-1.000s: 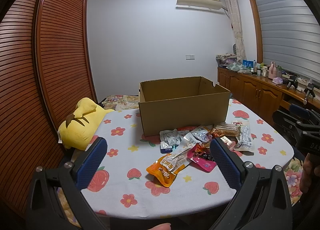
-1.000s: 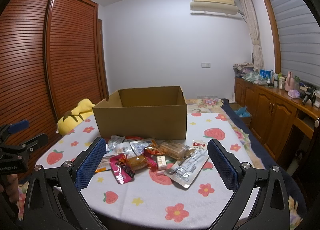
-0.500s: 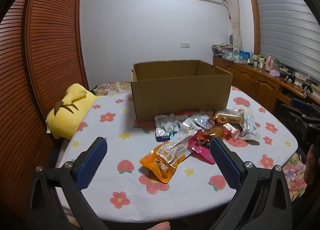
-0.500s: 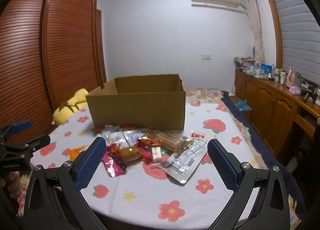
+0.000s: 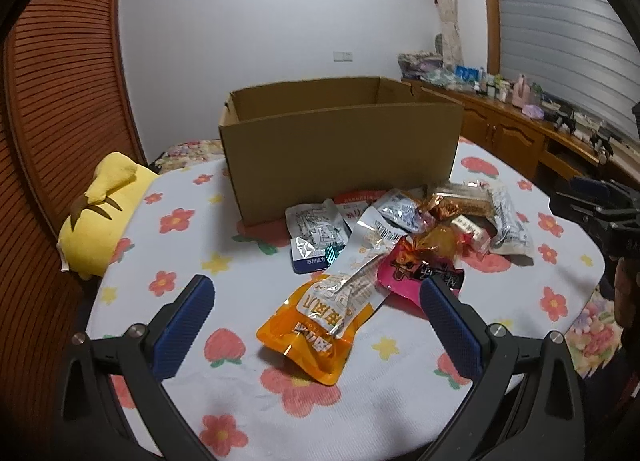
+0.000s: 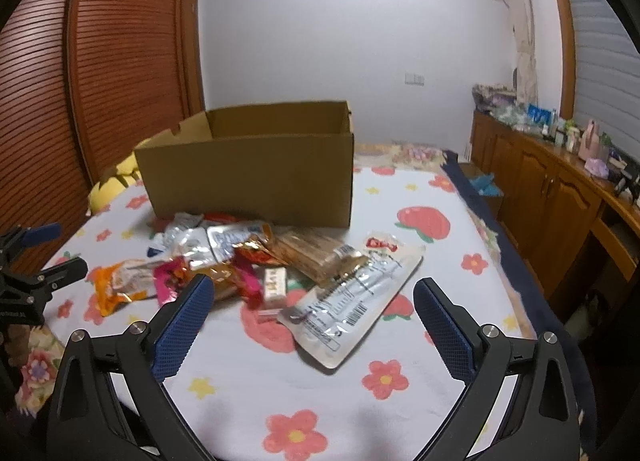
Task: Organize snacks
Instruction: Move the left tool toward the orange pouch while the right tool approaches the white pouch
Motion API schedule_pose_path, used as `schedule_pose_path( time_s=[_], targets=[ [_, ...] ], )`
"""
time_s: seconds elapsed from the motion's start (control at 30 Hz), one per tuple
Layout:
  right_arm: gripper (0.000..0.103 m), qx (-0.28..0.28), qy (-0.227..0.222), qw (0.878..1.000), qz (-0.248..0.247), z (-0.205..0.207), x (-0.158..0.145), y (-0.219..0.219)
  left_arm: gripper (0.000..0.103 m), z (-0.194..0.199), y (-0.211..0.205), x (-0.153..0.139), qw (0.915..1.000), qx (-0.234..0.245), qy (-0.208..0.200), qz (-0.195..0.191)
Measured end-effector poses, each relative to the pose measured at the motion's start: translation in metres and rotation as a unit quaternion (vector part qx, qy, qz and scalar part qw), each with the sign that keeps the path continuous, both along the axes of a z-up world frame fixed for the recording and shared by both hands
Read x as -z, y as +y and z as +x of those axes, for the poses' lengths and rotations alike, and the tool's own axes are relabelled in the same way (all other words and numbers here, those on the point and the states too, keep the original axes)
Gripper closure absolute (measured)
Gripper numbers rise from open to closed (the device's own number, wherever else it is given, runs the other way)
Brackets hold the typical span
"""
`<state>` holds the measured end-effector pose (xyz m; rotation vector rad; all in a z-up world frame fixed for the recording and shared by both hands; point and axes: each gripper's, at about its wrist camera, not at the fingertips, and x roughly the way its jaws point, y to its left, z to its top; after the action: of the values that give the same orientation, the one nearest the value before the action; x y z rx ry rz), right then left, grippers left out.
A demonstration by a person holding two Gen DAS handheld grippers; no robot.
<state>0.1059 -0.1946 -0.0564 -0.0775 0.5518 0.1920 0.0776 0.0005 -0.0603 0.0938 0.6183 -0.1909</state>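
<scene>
Left gripper (image 5: 316, 307): my jaws are spread wide with nothing between them, hovering above the near part of the table.
Right gripper (image 6: 312, 311): also spread wide and empty, over the near edge on the other side of the pile.
Snack pile: I see it heaped on the flowered tablecloth (image 5: 192, 253) just in front of the cardboard box (image 5: 340, 153), some packets touching the box's front wall.
Orange pouch (image 5: 320, 325): nearest my left gripper, lying flat between its fingers in the view, a long clear packet overlapping its top.
Pink packet (image 5: 420, 273): just beside the orange pouch, partly under a gold-wrapped sweet.
Silver packet (image 5: 316, 237): close against the box front.
Long clear packet (image 6: 356, 297): nearest my right gripper, lying diagonally, its far end by a brown bar pack (image 6: 316, 253).
Box: open at the top; I cannot see its floor from either camera.
Surroundings: a yellow plush toy (image 5: 100, 217) sits at the table's left edge, well apart from the pile; a cluttered wooden sideboard (image 6: 560, 177) runs along the right wall.
In the way: only overlapping wrappers, each pinning its neighbour.
</scene>
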Motion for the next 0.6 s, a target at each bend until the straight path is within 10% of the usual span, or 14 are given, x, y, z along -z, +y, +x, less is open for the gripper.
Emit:
schedule_pose_path(
  time_s=[0.6],
  targets=[
    [0.012, 0.01, 0.122, 0.992, 0.025, 0.071, 0.042, -0.035, 0.012, 0.045, -0.017, 0.035, 0.9935, 0.073, 0.084, 0.02]
  ],
)
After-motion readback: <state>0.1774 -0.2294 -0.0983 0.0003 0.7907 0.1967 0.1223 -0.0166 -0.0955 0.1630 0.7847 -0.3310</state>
